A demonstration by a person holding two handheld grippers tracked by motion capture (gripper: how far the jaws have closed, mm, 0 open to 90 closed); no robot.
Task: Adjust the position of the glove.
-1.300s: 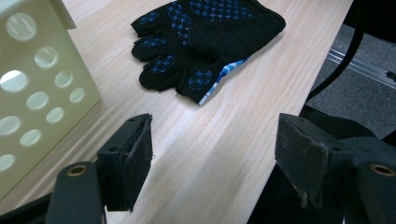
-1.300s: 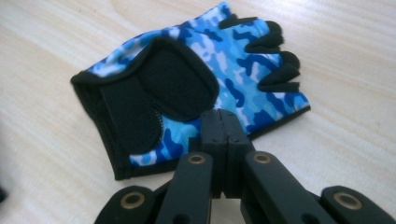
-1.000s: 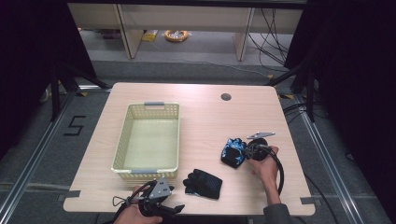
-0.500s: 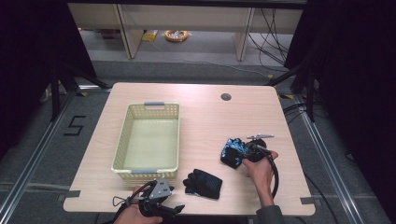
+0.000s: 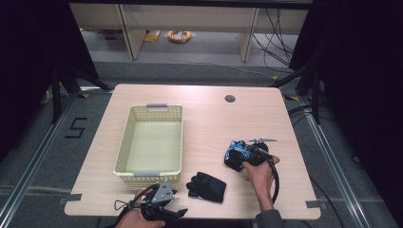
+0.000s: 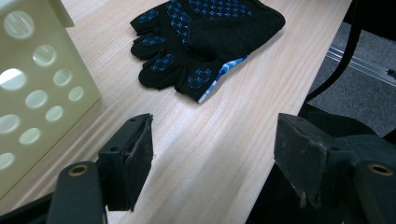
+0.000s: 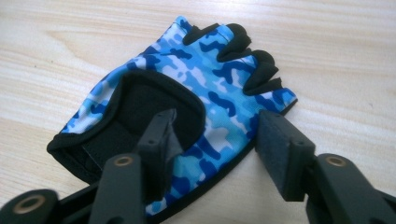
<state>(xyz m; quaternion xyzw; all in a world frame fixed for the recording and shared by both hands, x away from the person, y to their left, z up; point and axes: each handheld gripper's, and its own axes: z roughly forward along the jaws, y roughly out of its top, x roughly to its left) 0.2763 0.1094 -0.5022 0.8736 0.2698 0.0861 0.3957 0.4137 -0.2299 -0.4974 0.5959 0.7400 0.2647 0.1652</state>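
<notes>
The right hand-held gripper (image 7: 212,140) has just been opening, its jaws now half-spread astride the camouflage glove (image 7: 187,107) on the desk (image 5: 209,123), pads clear. That reads as a release. The left hand-held gripper (image 6: 212,154) hangs wide open, empty, near the black glove (image 6: 205,42).

Numeral "5" in black tape (image 5: 76,128) on floor (image 5: 57,156) left of table (image 5: 209,118).

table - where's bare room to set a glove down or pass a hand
Free: the far strip of the table beyond the basket, and the middle between the basket and the blue glove. The basket stands empty. Crowded: the near edge, with the black glove and both grippers.
</notes>
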